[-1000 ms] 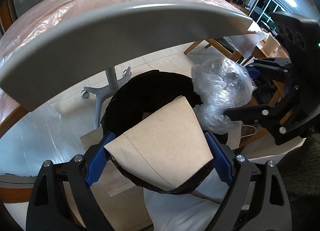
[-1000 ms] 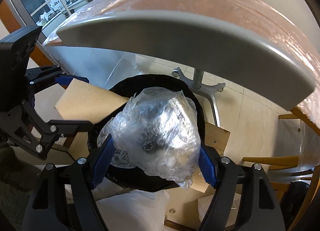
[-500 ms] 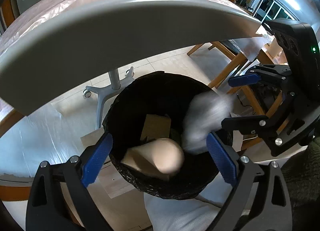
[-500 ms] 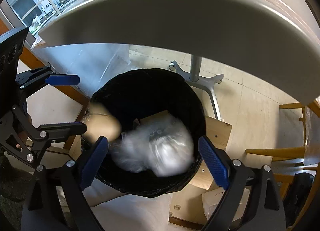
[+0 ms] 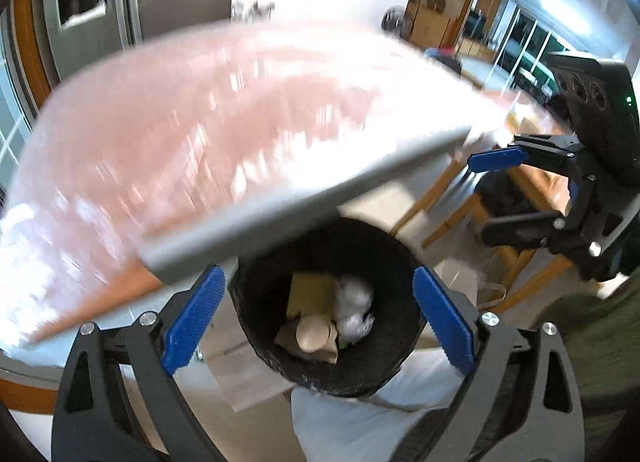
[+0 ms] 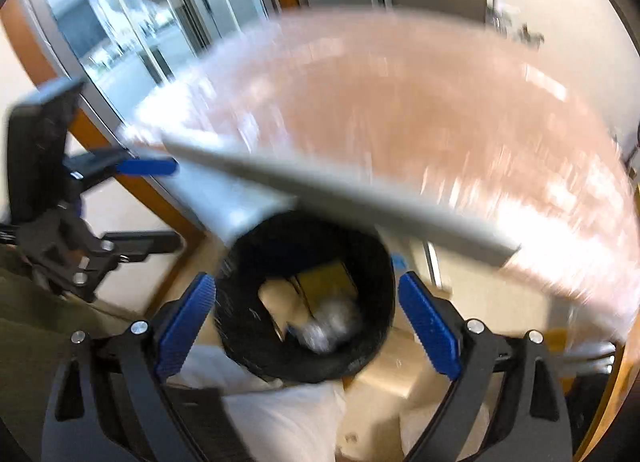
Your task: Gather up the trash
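I see both tools, left (image 5: 316, 318) and right (image 6: 306, 320), spread wide and empty over the round black bin (image 5: 326, 376); a tan paper cone (image 5: 312, 336) and crinkled clear plastic (image 5: 354, 312) lie inside (blurred pink surface (image 5: 200, 122) at 12 o'clock).

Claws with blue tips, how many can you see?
2. The left claw hangs open over the black trash bin. The right claw hangs open over the same bin, at the left one's right side. Neither holds anything.
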A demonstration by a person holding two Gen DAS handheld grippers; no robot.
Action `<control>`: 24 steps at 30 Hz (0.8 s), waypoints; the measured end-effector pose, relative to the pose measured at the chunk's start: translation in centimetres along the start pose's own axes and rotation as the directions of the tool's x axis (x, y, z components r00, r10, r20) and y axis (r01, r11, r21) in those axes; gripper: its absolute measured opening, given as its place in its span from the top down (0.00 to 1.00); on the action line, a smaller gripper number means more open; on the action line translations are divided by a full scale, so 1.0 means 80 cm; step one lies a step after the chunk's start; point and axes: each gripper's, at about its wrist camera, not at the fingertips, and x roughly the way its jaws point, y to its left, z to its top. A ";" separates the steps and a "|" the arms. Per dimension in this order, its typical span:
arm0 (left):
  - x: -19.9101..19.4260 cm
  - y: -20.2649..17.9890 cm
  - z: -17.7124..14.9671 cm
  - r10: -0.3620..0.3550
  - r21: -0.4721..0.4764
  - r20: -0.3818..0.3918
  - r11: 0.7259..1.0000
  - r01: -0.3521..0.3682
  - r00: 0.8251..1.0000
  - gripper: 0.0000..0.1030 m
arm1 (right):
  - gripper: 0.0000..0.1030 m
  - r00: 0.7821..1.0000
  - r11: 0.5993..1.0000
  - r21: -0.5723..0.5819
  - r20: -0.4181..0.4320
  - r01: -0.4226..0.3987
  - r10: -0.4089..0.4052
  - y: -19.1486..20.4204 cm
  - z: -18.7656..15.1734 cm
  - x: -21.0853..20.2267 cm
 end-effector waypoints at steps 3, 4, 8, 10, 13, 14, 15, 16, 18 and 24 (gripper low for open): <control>-0.032 0.013 0.040 0.020 -0.002 0.097 1.000 -0.020 0.995 0.02 | 0.04 0.988 0.998 -0.031 0.152 0.047 -0.042 -0.008 0.044 -0.045; -0.035 0.021 0.056 0.050 -0.010 0.115 0.999 -0.049 0.992 0.02 | 0.04 0.982 0.997 -0.033 0.181 0.066 -0.059 -0.014 0.058 -0.049; -0.015 0.064 0.116 0.086 -0.075 0.139 0.994 -0.076 0.987 0.02 | 0.04 0.955 0.989 0.005 0.261 0.145 -0.141 -0.061 0.126 -0.034; 0.011 0.090 0.149 0.106 -0.094 0.147 0.991 -0.093 0.984 0.02 | 0.04 0.947 0.986 0.014 0.276 0.166 -0.164 -0.088 0.160 -0.010; 0.054 0.124 0.186 0.120 -0.136 0.123 0.985 -0.103 0.985 0.02 | 0.04 0.958 0.984 0.000 0.228 0.180 -0.175 -0.117 0.202 0.035; 0.065 0.133 0.194 0.124 -0.144 0.117 0.984 -0.107 0.985 0.02 | 0.04 0.962 0.984 0.007 0.205 0.181 -0.178 -0.128 0.215 0.052; 0.079 0.143 0.202 0.135 -0.153 0.107 0.981 -0.118 0.985 0.02 | 0.04 0.968 0.986 0.021 0.190 0.166 -0.167 -0.139 0.224 0.063; 0.093 0.153 0.210 0.143 -0.170 0.093 0.977 -0.126 0.985 0.02 | 0.04 0.970 0.987 0.037 0.179 0.159 -0.163 -0.148 0.230 0.071; 0.112 0.172 0.226 0.131 -0.197 0.084 0.974 -0.113 0.988 0.02 | 0.04 0.974 0.985 0.065 0.149 0.162 -0.170 -0.167 0.246 0.094; 0.158 0.198 0.253 0.166 -0.200 0.027 0.967 -0.157 0.986 0.02 | 0.04 0.974 0.978 0.052 0.091 0.201 -0.206 -0.193 0.268 0.134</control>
